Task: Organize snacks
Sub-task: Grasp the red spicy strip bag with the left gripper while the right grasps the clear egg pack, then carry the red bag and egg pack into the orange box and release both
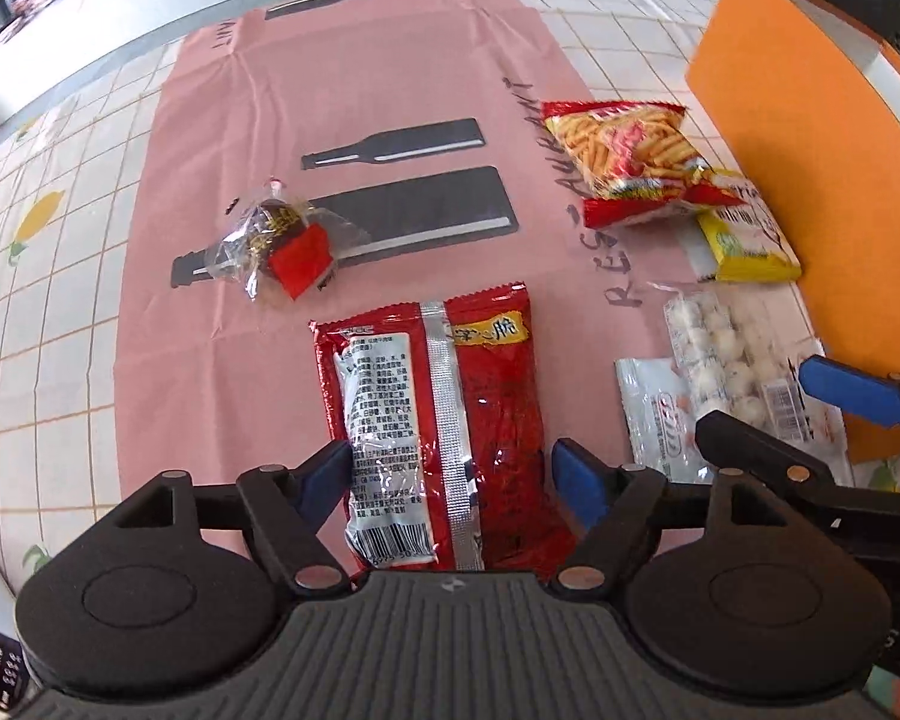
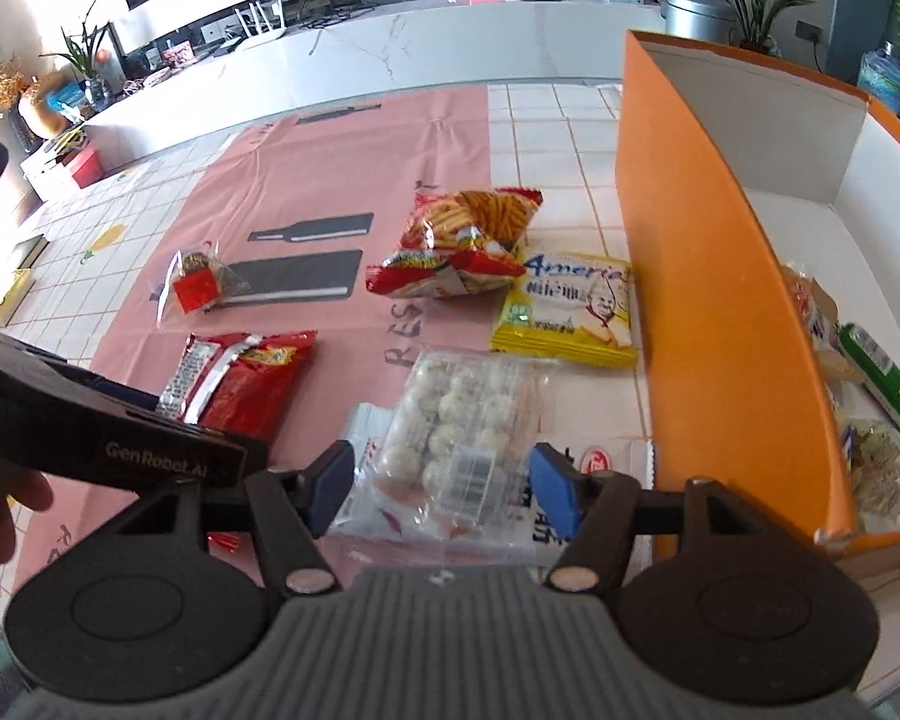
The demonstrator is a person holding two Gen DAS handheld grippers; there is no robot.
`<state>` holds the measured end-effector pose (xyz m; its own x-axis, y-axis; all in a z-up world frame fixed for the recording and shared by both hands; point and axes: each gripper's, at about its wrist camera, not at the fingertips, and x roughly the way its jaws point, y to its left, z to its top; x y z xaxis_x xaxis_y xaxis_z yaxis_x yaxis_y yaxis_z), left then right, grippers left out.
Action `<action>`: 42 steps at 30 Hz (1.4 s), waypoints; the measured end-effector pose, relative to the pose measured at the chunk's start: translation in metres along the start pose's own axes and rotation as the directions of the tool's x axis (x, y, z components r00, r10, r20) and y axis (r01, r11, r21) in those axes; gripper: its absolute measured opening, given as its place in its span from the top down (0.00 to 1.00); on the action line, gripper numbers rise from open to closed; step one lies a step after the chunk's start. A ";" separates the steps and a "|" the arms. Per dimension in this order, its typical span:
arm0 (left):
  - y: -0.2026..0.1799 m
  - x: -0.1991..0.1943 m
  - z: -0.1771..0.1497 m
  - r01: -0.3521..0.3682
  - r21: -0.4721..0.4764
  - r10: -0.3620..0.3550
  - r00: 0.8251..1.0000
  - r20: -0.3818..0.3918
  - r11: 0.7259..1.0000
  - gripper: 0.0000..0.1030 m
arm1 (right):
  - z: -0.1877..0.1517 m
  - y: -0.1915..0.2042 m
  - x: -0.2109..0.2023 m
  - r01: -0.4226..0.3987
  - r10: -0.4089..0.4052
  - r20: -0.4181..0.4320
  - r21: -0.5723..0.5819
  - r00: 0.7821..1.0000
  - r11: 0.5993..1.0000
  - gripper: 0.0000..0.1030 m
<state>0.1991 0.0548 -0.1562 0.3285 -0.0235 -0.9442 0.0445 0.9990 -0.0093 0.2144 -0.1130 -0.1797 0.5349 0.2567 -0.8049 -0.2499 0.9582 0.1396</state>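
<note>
My left gripper [image 1: 453,480] is open, its blue pads on either side of a flat red snack packet [image 1: 438,426] lying label up on the pink mat. My right gripper [image 2: 444,486] is open around a clear bag of white round sweets [image 2: 456,420], which lies on a white packet [image 2: 378,504]. The sweets bag also shows in the left wrist view [image 1: 726,360]. A red bag of fried sticks [image 2: 462,246], a yellow cracker packet [image 2: 570,312] and a small clear-wrapped red sweet [image 2: 195,285] lie further off. The orange box [image 2: 708,300] stands at the right.
The orange box holds several snacks, among them a green packet [image 2: 882,378]. The pink mat [image 1: 330,90] with black knife prints covers the middle of a tiled tablecloth [image 1: 48,300]. A white counter [image 2: 390,48] runs behind the table.
</note>
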 end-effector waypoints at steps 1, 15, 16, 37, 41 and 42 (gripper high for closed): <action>0.002 0.000 0.001 -0.006 -0.026 0.007 1.000 0.006 1.000 0.14 | 0.002 0.001 0.002 0.008 -0.008 0.000 -0.008 1.000 1.000 0.35; 0.002 0.007 -0.004 -0.051 -0.112 0.060 0.995 0.082 0.992 0.18 | 0.003 -0.005 0.019 0.024 -0.023 -0.021 0.040 1.000 0.999 0.39; 0.002 0.007 -0.005 -0.046 -0.118 0.057 0.994 0.091 0.992 0.19 | 0.003 -0.005 0.019 0.025 -0.024 -0.019 0.040 1.000 0.999 0.40; 0.007 -0.053 -0.012 0.071 -0.186 -0.033 0.979 0.203 0.980 0.22 | 0.013 -0.018 -0.022 -0.142 0.140 0.032 0.076 0.990 0.987 0.48; 0.000 -0.074 -0.013 0.073 -0.168 -0.035 0.975 0.221 0.983 0.22 | 0.017 -0.025 -0.044 -0.208 0.203 0.058 0.100 0.977 0.973 0.48; -0.001 -0.078 -0.013 0.076 -0.168 -0.037 0.974 0.225 0.983 0.22 | 0.018 -0.026 -0.048 -0.224 0.219 0.060 0.105 0.974 0.969 0.48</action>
<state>0.1606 0.0563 -0.0866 0.5300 -0.0688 -0.8452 -0.0892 0.9866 -0.1363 0.2098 -0.1477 -0.1343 0.5149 0.4672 -0.7187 -0.2770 0.8841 0.3764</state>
